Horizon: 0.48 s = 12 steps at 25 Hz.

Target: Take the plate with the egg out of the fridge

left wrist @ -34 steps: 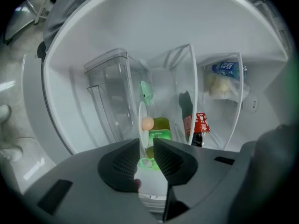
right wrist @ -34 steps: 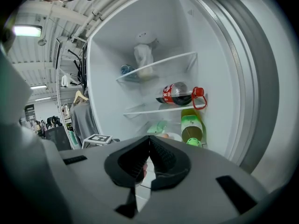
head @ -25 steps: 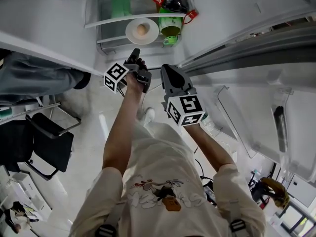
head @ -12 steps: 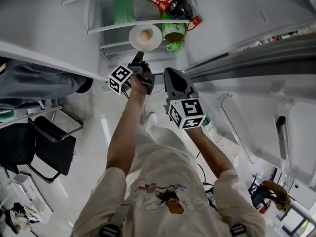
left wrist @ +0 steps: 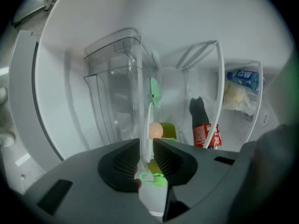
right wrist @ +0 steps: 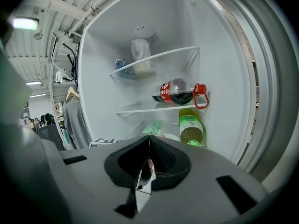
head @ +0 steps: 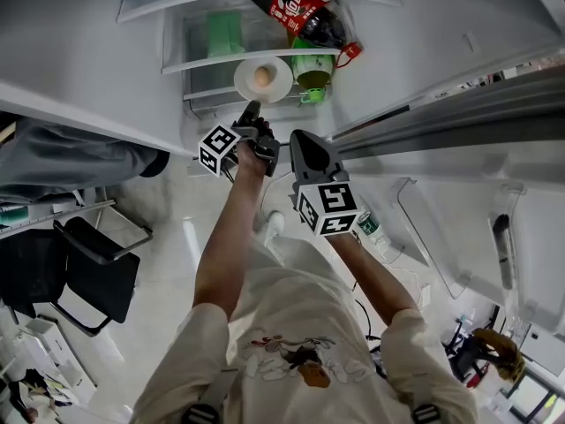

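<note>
White plate (head: 279, 84) with the egg (head: 262, 77) is barely moving beside the green bottle (head: 313, 67). My left gripper (head: 251, 109) is staying clamped on the plate's rim. My right gripper (head: 302, 138) is staying closed and empty. I think the pull-out is only starting.

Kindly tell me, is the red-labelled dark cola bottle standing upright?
No, the red-labelled dark cola bottle lies on its side.

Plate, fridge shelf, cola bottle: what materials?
Plate: white, opaque, smooth, thin-rimmed; probably glazed ceramic, possibly melamine.
Fridge shelf: see-through with white front trim; glass or clear rigid plastic, can't tell which.
Cola bottle: glossy clear wall over dark liquid, red label and cap; likely PET plastic.
</note>
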Tool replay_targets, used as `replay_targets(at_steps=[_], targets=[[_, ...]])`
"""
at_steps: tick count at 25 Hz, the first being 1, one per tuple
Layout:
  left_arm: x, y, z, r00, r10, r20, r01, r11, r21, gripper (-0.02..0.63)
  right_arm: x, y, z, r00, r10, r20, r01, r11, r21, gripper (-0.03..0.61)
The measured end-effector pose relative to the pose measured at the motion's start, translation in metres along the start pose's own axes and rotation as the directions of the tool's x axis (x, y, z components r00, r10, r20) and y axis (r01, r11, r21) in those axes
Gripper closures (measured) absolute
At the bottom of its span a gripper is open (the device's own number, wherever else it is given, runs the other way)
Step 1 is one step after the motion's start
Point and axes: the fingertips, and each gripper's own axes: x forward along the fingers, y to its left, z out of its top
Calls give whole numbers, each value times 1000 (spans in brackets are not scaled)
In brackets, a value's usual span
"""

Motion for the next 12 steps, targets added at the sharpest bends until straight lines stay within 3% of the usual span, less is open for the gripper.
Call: replay_targets(at_steps=[12], targets=[[11, 4, 4, 1000, 17, -5, -17, 1000, -12, 535, 2, -3, -7, 1000, -16, -13, 16, 1000, 10, 572]])
